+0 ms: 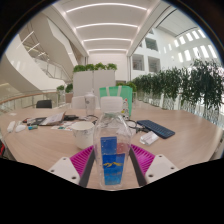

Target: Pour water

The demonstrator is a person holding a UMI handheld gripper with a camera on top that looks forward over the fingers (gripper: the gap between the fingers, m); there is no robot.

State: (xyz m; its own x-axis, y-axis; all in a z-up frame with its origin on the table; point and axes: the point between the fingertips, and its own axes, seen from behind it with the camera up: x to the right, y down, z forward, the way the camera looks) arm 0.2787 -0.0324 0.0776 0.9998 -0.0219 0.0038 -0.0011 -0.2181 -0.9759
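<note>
The scene is showing a wooden table in a large atrium with a ribbed white ceiling and tall windows.

Furthest left on the table, papers and small items are lying in a loose scatter, too small to identify singly. A dark chair back is showing behind them. Nearer the centre, a white cup is standing on the table, just left of the bottle and beyond the left finger.

At centre, the gripper is holding a clear plastic water bottle upright. The bottle is carrying a white cap and a blue label. Both fingers are closing in against the bottle's lower body, the magenta pads lying against its sides, so the claw is set narrow and clamped on the bottle. Whether the bottle's base is touching the table cannot be told.

Behind the bottle, a green chair is standing at the far side of the table, with white planters of greenery beyond it.

To the right, a dark tablet or phone is lying flat on the table. Further right, a row of leafy plants is lining the window side.
</note>
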